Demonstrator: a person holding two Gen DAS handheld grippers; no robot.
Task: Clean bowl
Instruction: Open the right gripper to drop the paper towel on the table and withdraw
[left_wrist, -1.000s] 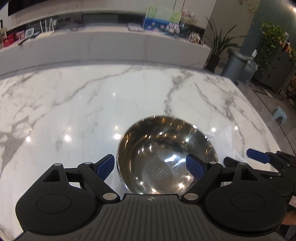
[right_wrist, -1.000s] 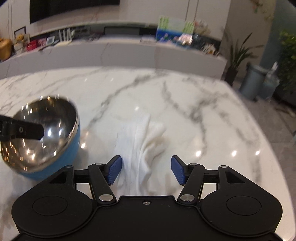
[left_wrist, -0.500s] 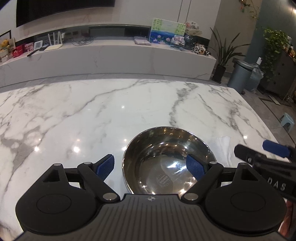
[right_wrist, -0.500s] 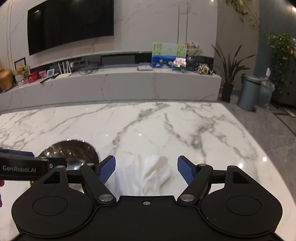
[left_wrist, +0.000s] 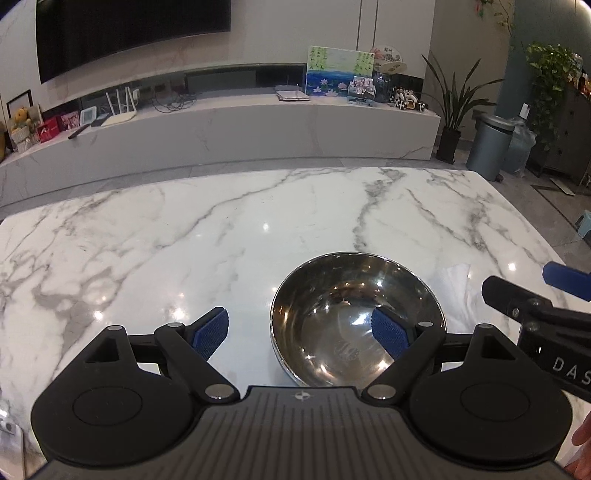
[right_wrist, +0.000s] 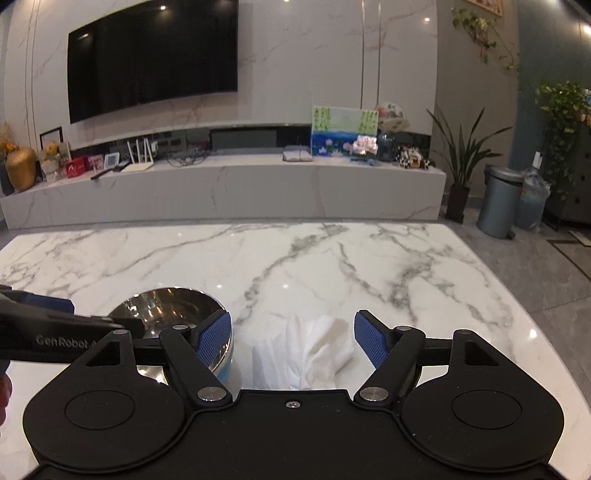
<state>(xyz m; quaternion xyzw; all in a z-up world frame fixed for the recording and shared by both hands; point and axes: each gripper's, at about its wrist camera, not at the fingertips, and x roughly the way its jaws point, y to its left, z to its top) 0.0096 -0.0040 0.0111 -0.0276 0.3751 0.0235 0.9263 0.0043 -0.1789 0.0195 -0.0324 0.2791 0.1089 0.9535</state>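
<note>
A round steel bowl (left_wrist: 356, 317) stands upright on the table (left_wrist: 184, 240), a glossy white marble slab with grey veins and small glints of ceiling light. The bowl's inside is polished like a mirror, with a faint round stamp at its flat bottom; in the right wrist view its outer wall shows a pale blue band (right_wrist: 225, 363) under the metal rim.

The left gripper (left_wrist: 299, 328) hangs over the near edge of the bowl with its fingers spread wide. One ribbed blue pad (left_wrist: 210, 332) lies over bare marble to the left of the bowl; the other (left_wrist: 389, 336) is seen against the bowl's inside at its right, and whether it touches the metal cannot be told. Nothing is pinched.

The right gripper (right_wrist: 293, 338) also has its fingers spread, pinching nothing. Between them, lower down on the table, lies a crumpled white cloth (right_wrist: 306, 354), soft and pleated into fan-like folds, just beside the bowl on its right. The pads are clear of the cloth.

Each gripper shows black, matte, rounded arms with silver pivot pins. The right gripper's black finger with a blue tip enters the left wrist view at the right edge.
</note>
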